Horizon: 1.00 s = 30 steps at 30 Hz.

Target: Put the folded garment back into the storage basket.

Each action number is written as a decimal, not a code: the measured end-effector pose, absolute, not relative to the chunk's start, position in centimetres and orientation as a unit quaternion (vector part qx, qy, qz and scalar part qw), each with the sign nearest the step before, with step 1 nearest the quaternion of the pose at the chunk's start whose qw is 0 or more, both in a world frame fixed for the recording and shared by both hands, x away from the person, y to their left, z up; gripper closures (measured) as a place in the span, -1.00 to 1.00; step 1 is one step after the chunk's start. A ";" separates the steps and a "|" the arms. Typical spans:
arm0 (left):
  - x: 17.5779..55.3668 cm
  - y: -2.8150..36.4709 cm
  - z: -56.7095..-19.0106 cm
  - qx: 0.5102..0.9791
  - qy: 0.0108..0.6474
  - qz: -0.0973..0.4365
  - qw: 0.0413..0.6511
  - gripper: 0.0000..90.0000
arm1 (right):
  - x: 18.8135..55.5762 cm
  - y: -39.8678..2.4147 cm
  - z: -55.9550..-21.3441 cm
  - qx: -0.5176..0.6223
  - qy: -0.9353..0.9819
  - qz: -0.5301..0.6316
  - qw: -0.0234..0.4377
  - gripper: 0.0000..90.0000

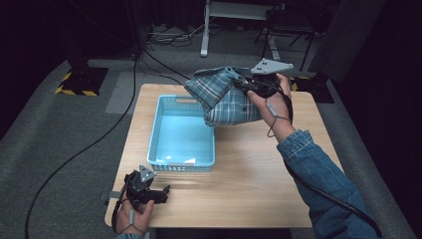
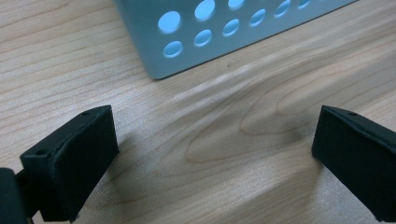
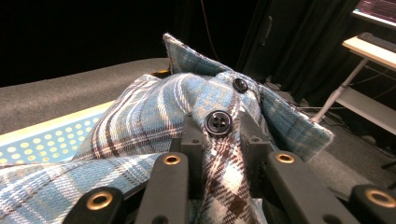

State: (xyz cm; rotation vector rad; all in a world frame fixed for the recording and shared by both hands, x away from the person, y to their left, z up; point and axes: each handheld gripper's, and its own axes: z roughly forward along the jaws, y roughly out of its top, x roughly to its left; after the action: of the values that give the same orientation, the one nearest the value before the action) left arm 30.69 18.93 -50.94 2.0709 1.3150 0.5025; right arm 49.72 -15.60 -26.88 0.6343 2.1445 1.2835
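The right gripper (image 1: 244, 83) is clamped on a folded blue plaid shirt (image 1: 225, 97), its jaws pinching a bunch of cloth at the button placket (a dark button (image 3: 218, 122) sits just above the pinch in the right gripper view). The shirt hangs to the left of that gripper and below it, lifted off the wooden table (image 1: 259, 169), with its lower edge over the far right corner of the light-blue perforated basket (image 1: 164, 137). The left gripper (image 1: 161, 193) rests low over the table near the front left corner, jaws apart with bare wood between them; the basket's corner (image 2: 159, 70) lies just ahead of it.
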 end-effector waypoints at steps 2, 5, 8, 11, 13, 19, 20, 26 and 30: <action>30.7 18.9 -50.9 0.786 0.498 0.191 0.313 -1.00 | 49.8 -15.0 -26.9 0.233 0.800 0.479 0.276 0.71; 30.7 18.9 -50.9 0.785 0.499 0.191 0.313 -1.00 | 49.9 -14.1 -26.9 0.230 0.801 0.481 0.274 0.71; 30.7 18.9 -50.9 0.785 0.499 0.191 0.313 -1.00 | 49.9 -13.2 -27.0 0.225 0.802 0.482 0.271 0.71; 30.7 18.9 -50.9 0.785 0.499 0.191 0.313 -1.00 | 49.9 -12.4 -27.2 0.223 0.802 0.485 0.268 0.71; 30.7 18.9 -50.9 0.785 0.499 0.191 0.313 -1.00 | 49.9 -11.8 -27.3 0.222 0.802 0.486 0.266 0.71; 30.7 18.9 -50.9 0.785 0.499 0.191 0.313 -1.00 | 49.8 -10.5 -27.7 0.223 0.800 0.493 0.258 0.71; 30.7 18.9 -50.9 0.785 0.499 0.191 0.313 -1.00 | 49.8 -10.3 -27.7 0.223 0.800 0.494 0.257 0.71; 30.7 18.9 -50.9 0.785 0.499 0.191 0.313 -1.00 | 49.8 -9.1 -28.0 0.218 0.803 0.494 0.253 0.71; 30.7 18.9 -50.9 0.785 0.499 0.191 0.313 -1.00 | 49.9 -8.4 -28.1 0.217 0.803 0.495 0.251 0.71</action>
State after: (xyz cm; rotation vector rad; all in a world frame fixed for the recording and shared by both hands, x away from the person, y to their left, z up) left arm 30.71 18.91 -50.93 2.0715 1.3158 0.5031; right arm 49.90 -8.44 -28.15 0.5907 2.1854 1.3469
